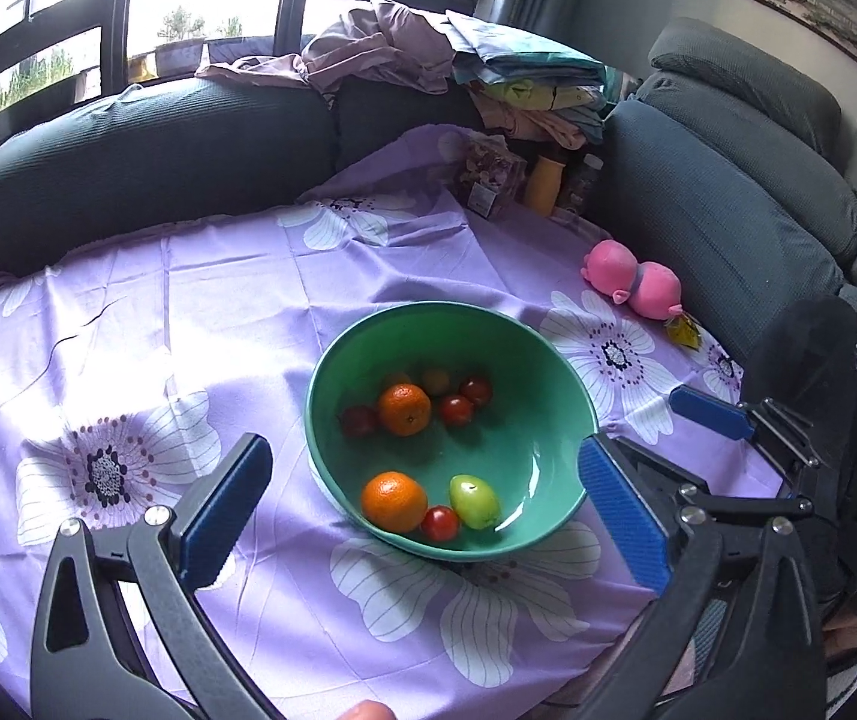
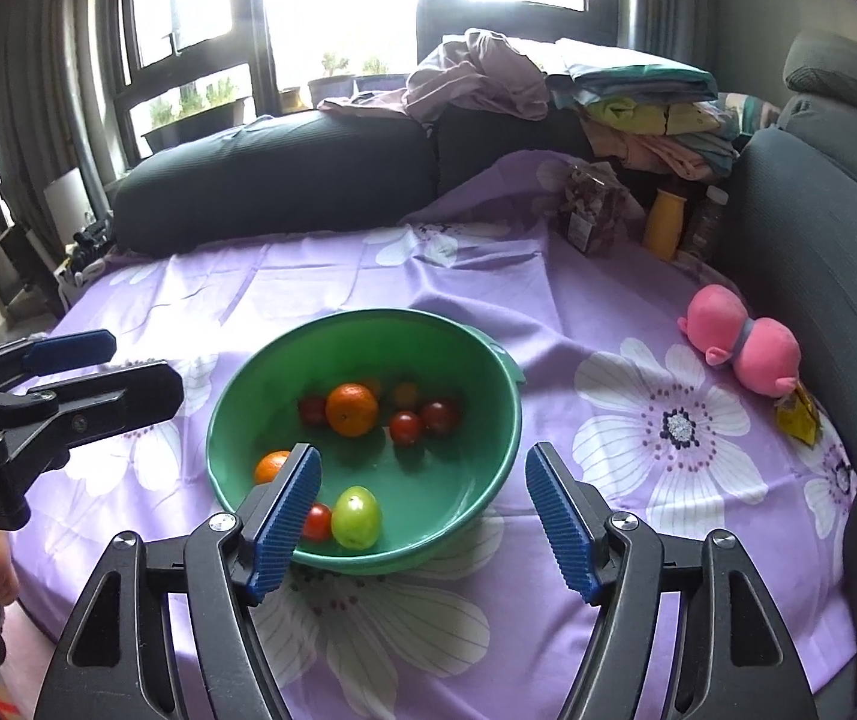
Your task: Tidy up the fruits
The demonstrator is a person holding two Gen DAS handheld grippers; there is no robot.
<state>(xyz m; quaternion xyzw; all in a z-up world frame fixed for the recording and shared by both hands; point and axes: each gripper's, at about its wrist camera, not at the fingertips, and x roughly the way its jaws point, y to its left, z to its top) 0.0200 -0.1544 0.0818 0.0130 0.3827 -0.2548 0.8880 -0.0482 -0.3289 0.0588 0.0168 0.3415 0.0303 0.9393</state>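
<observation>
Orange (image 2: 273,466) half behind claw pad (image 2: 284,525)

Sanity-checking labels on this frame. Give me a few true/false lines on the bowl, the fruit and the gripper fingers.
1. Both oranges lie inside the green bowl. True: one orange far, one orange near.
2. The right gripper holds the green fruit. False: nothing sits between its fingers.
3. The left gripper is open. True.
4. The pink plush toy sits in the bowl. False: it lies on the floral cloth.
</observation>
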